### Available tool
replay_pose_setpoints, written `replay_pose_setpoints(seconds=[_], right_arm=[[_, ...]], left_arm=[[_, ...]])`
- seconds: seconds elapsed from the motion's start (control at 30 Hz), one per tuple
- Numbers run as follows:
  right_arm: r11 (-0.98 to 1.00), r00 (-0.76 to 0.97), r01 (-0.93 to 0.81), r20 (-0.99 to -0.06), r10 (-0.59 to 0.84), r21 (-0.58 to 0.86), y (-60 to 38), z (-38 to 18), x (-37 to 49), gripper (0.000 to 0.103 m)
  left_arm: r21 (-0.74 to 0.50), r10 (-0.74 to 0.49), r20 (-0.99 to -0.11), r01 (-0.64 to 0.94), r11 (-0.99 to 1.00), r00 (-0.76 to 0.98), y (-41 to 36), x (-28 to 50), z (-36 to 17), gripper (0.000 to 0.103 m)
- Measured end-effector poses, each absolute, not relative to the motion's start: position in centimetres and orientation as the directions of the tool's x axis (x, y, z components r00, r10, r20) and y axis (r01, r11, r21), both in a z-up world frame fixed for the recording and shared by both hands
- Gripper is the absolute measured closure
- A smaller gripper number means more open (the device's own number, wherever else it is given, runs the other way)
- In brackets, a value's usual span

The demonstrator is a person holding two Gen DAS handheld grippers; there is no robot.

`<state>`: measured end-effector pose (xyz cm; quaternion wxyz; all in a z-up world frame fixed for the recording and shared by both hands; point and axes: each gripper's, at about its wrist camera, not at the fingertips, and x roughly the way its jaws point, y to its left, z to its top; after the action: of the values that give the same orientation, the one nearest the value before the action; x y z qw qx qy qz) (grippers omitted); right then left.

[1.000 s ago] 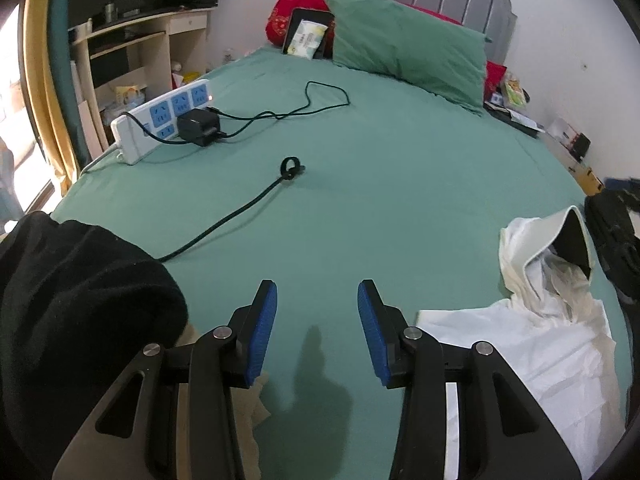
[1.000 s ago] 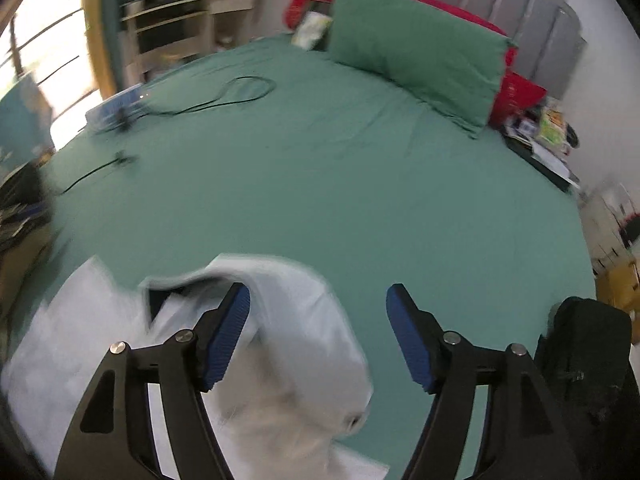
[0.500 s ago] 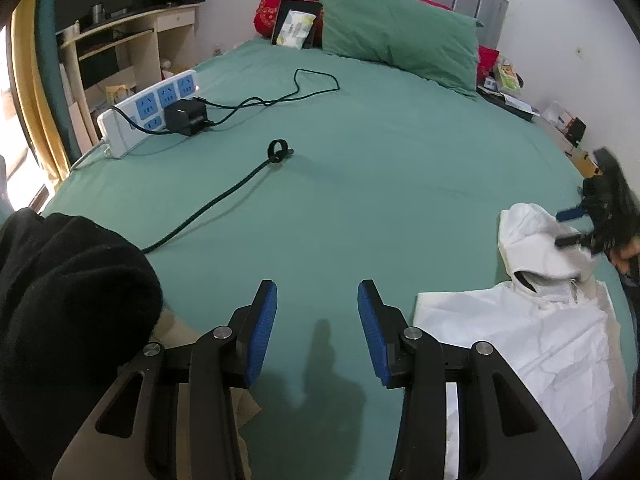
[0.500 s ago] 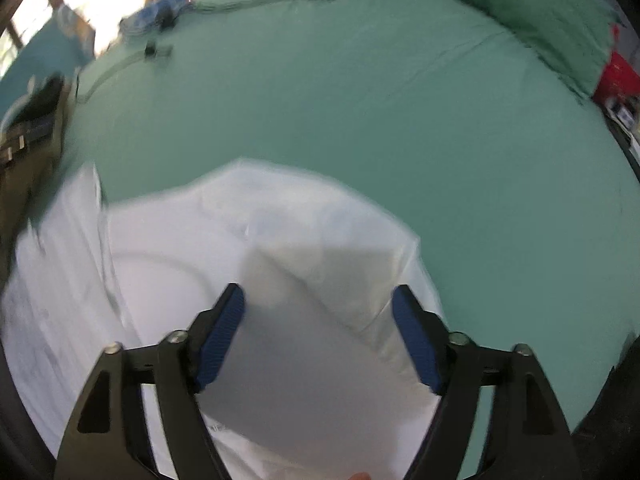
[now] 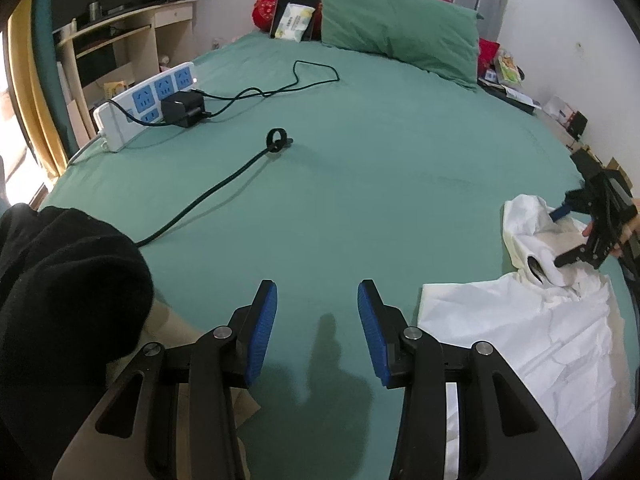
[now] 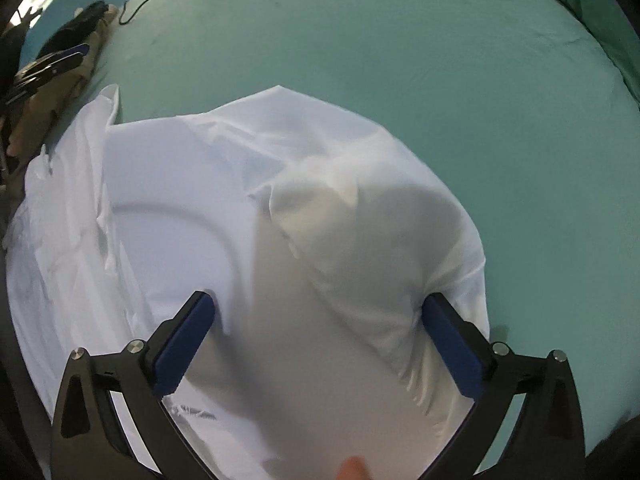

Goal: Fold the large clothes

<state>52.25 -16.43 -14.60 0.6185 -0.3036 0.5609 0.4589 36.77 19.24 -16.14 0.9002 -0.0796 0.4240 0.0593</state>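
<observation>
We see the green bed [image 5: 380, 184] filling both views, with a green pillow [image 5: 400, 32] at its head. The white hooded garment [image 5: 540, 332] lies spread near the bed's right edge, its hood [image 6: 360, 208] bunched up toward the pillow end. A black garment [image 5: 60, 288] is heaped at the left edge. A white power strip [image 5: 140, 108] with a black cable [image 5: 208, 196] sits further up. Our left gripper [image 5: 317, 328] hovers over bare sheet, its blue pads spread wide and holding nothing. Our right gripper [image 6: 320, 344] has its fingers spread, with hood fabric lying between them, not clamped.
</observation>
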Motion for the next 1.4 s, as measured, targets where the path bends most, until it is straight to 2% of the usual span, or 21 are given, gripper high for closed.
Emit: replay_pose_setpoints(seconds=[0.07,0.13,0.17,0.23,0.27,0.3,0.33,0.37,0.5,0.6,0.63,0.7,0.77,0.83,0.9,0.97,1.13,1.27,1.4], right_arm=[[0.384,-0.052,-0.915,-0.979,0.199,0.127,-16.0,-14.6,52.1,0.0],[0.366,-0.039,-0.925,-0.983,0.18,0.103,-15.2,-14.4,51.4,0.007],[0.355,-0.034,-0.93,-0.983,0.179,0.097,-14.6,-14.3,50.9,0.019],[0.333,0.025,-0.942,-0.99,0.142,0.024,-14.0,-13.4,49.7,0.029],[0.318,0.049,-0.948,-0.991,0.124,-0.007,-13.7,-13.1,49.1,0.046],[0.3,0.081,-0.953,-0.991,0.103,-0.047,-13.6,-12.7,48.5,0.068],[0.293,0.132,-0.951,-0.988,0.082,-0.103,-13.5,-12.4,48.1,0.083],[0.286,0.162,-0.948,-0.984,0.067,-0.137,-13.5,-12.2,47.9,0.093],[0.248,0.258,-0.939,-0.965,0.054,-0.238,-13.5,-11.3,44.9,0.097],[0.26,0.466,-0.862,-0.882,0.068,-0.435,-13.9,-9.6,42.2,0.098],[0.261,0.554,-0.812,-0.83,0.063,-0.522,-13.7,-8.9,41.2,0.099],[0.256,0.745,-0.647,-0.668,0.007,-0.719,-13.3,-8.1,39.4,0.1],[0.29,0.837,-0.524,-0.547,-0.001,-0.801,-12.9,-7.6,37.4,0.102],[0.307,0.862,-0.481,-0.507,-0.007,-0.821,-12.4,-8.1,34.8,0.102],[0.301,0.856,-0.496,-0.517,0.011,-0.814,-12.3,-9.5,32.6,0.102],[0.295,0.871,-0.474,-0.491,0.02,-0.829,-12.9,-11.0,29.9,0.101],[0.403,0.863,-0.472,-0.505,0.027,-0.784,-15.2,-10.6,27.7,0.101],[0.501,0.798,-0.537,-0.601,0.043,-0.678,-16.4,-9.5,25.5,0.101],[0.531,0.717,-0.62,-0.691,0.087,-0.577,-15.9,-10.8,23.7,0.101]], left_arm=[[-0.092,0.035,-0.772,-0.166,0.982,0.635,18.9,36.7,-16.1,0.058],[-0.101,0.022,-0.774,-0.158,0.982,0.633,18.7,36.7,-16.2,0.058],[-0.119,0.007,-0.776,-0.157,0.98,0.631,18.8,36.7,-16.2,0.058],[-0.16,-0.023,-0.777,-0.163,0.973,0.63,19.1,36.6,-16.1,0.058],[-0.173,-0.029,-0.773,-0.167,0.971,0.634,19.2,36.5,-15.9,0.058],[-0.175,-0.03,-0.771,-0.166,0.97,0.637,19.2,36.5,-15.8,0.058],[-0.177,-0.032,-0.768,-0.164,0.97,0.64,19.1,36.5,-15.7,0.058],[-0.18,-0.036,-0.764,-0.16,0.971,0.644,19.0,36.4,-15.6,0.058],[-0.2,-0.058,-0.762,-0.149,0.968,0.645,18.7,36.3,-15.2,0.058],[-0.207,-0.064,-0.751,-0.143,0.968,0.658,18.5,36.0,-14.6,0.058],[-0.21,-0.066,-0.747,-0.141,0.967,0.661,18.5,35.9,-14.4,0.058],[-0.22,-0.072,-0.743,-0.142,0.965,0.666,18.3,35.8,-14.0,0.058],[-0.232,-0.084,-0.734,-0.133,0.964,0.674,18.0,35.5,-13.5,0.058],[-0.236,-0.091,-0.728,-0.123,0.964,0.679,17.5,35.2,-13.1,0.058],[-0.24,-0.103,-0.725,-0.11,0.965,0.681,17.1,34.9,-12.8,0.058],[-0.24,-0.111,-0.722,-0.096,0.966,0.683,16.7,34.6,-12.5,0.058],[-0.242,-0.135,-0.723,-0.065,0.968,0.677,15.6,33.5,-12.0,0.058],[-0.236,-0.147,-0.724,-0.042,0.971,0.674,15.1,32.7,-11.7,0.058],[-0.245,-0.165,-0.722,-0.026,0.969,0.672,14.5,32.0,-11.3,0.058]])
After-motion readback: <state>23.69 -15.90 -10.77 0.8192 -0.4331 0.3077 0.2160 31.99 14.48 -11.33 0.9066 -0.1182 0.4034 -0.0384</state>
